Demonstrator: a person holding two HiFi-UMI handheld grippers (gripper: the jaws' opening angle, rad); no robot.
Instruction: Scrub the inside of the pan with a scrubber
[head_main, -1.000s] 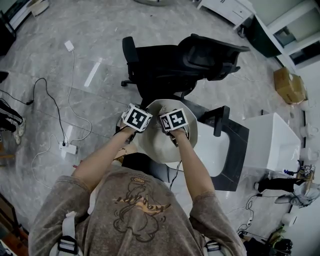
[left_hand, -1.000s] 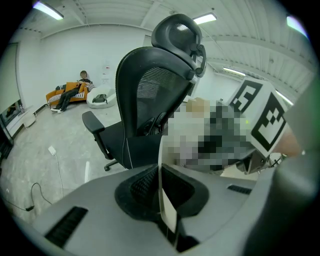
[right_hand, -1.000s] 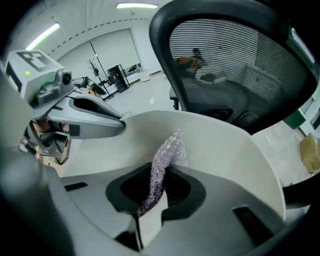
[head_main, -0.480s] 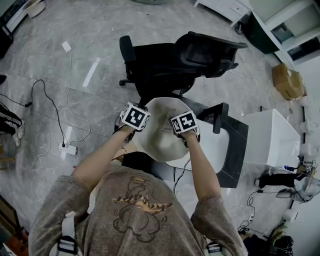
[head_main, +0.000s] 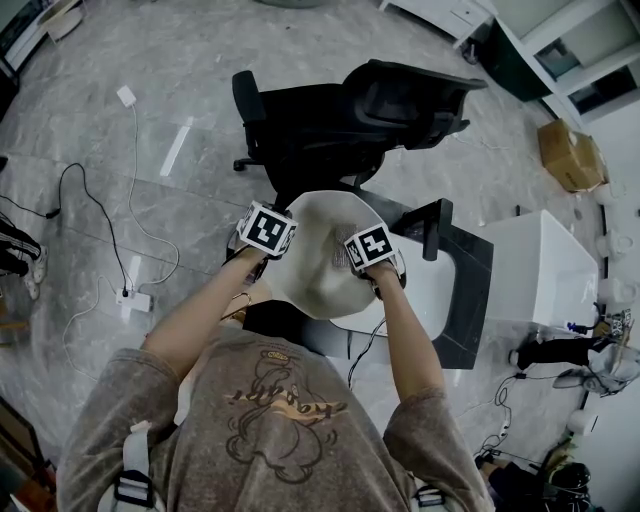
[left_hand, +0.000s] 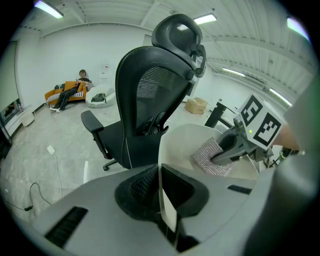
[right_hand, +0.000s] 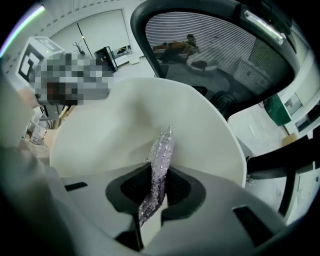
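Cream pan (head_main: 318, 262), tipped up on edge and held in the air between both tools, over the near end of a white sink (head_main: 442, 292) set in a black counter (head_main: 478, 275). Open side of the pan turned toward the right gripper (head_main: 374, 266).

Silvery, glittery scrubber (right_hand: 161, 162) pinched edge-on in the right gripper's clenched jaws, its free end laid flat against the pan's inner wall (right_hand: 120, 130). From the left gripper view, seen as a sparkly patch (left_hand: 214, 157) pressed to the inside of the pan, near the rim.

Left gripper (left_hand: 163, 194) clamped on the pan's thin rim (left_hand: 161, 150), jaws nearly together with the wall edge-on between them. In the head view, at the pan's left edge (head_main: 282, 246).

Just behind the pan, a black office chair (head_main: 345, 115) with a mesh back. Grey marble-look floor (head_main: 190, 80) around it, with a white cable (head_main: 135, 170) trailing to a power strip (head_main: 133, 298). Cardboard box (head_main: 568, 155) well apart at the right.
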